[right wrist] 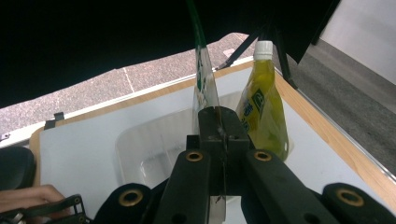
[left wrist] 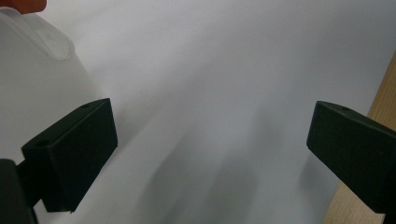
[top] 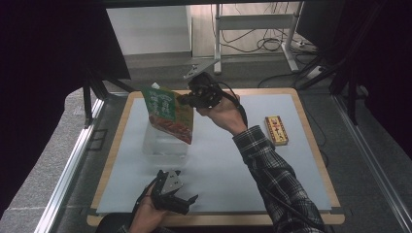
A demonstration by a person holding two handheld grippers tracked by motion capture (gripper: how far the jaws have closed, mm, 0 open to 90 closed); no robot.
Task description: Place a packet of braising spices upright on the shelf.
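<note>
Right gripper (top: 187, 98) is up high over the far side, jaws pinched tight, forearm stretched forward in its plaid sleeve (top: 272, 174), while the left gripper (top: 187, 200) sits low at the near edge, jaws wide apart.

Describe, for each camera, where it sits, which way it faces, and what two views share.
High view: above the near table edge, looking forward and down; both forearms show.
Left gripper view: on the left gripper, jaws apart over the table.
Right gripper view: on the right gripper, clamping the pouch.
Shared: clear container.

grey floor (top: 43, 160), white wall (top: 150, 29), cables (top: 252, 39)
</note>
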